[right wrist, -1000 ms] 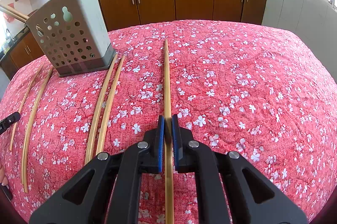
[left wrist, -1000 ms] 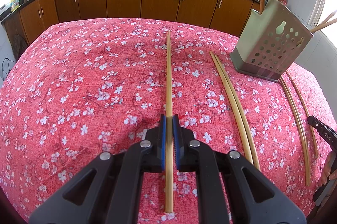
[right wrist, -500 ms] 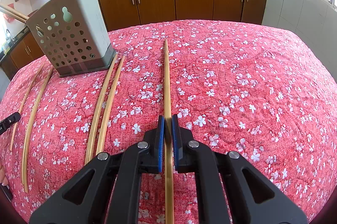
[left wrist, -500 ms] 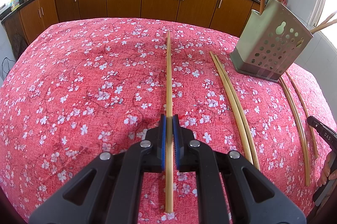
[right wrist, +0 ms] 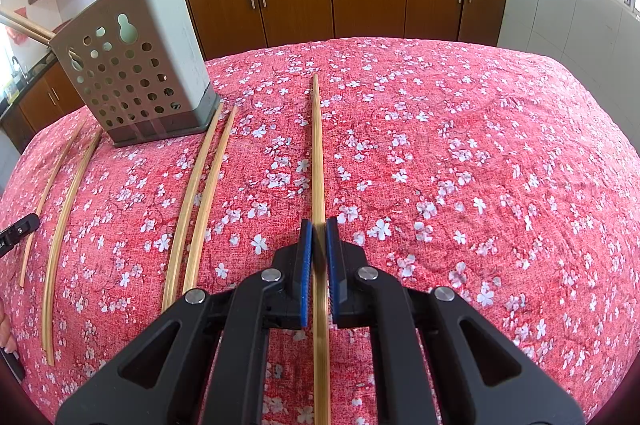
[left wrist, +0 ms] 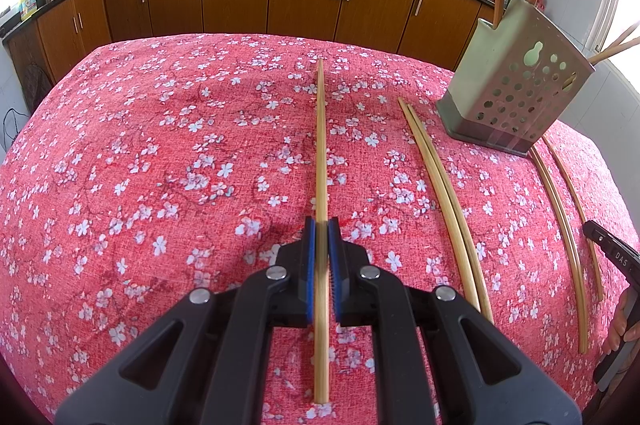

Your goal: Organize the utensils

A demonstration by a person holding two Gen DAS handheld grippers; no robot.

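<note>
Two pale bamboo chopsticks, long, thin and straight-grained, are each pinched near their near ends. The left gripper [left wrist: 321, 225] clamps one chopstick [left wrist: 320, 145], and the right gripper [right wrist: 319, 225] clamps another chopstick [right wrist: 317, 153]; both point away over the worktop's red floral cloth [left wrist: 160, 165]. Between them lie two loose pairs [left wrist: 440, 185] [left wrist: 560, 209] beside a grey perforated utensil holder [left wrist: 516, 93], standing at the far side.
</note>
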